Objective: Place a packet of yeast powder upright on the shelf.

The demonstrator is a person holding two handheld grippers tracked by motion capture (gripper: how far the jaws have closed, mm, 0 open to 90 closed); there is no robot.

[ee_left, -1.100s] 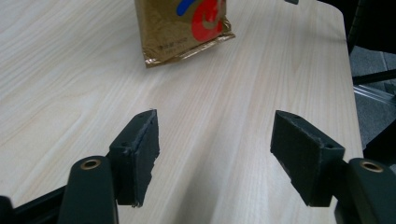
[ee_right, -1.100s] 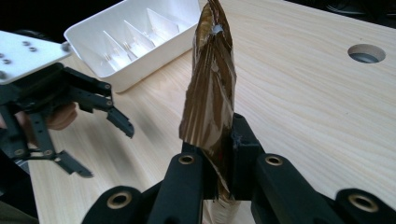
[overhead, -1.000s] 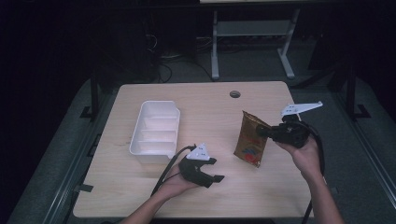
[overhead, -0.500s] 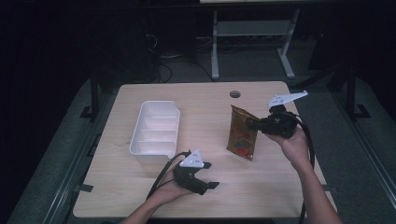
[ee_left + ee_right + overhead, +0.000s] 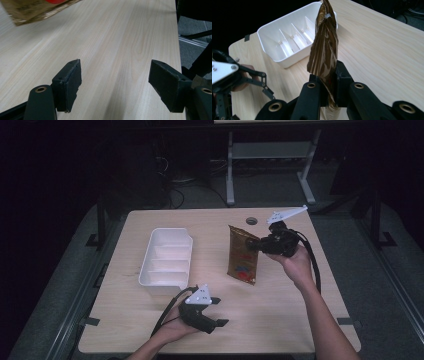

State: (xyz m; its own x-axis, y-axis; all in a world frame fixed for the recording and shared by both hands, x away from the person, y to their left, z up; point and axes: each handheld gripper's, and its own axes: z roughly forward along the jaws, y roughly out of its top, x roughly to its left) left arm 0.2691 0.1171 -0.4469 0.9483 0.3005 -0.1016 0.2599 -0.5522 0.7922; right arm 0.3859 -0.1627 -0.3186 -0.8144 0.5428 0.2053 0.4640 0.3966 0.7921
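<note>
Foil pouch [image 5: 243,254] looks light, crinkly and slippery, so your right gripper [image 5: 256,245], pinching its edge, should grip deep; left gripper [image 5: 220,312] jaws are spread.

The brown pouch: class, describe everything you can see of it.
The brown pouch is a flat, crinkled, shiny foil-like packet with red and blue print on its face. It hangs upright above the wooden table, right of the white tray. The right gripper is shut on one edge; nothing else touches it.
</note>
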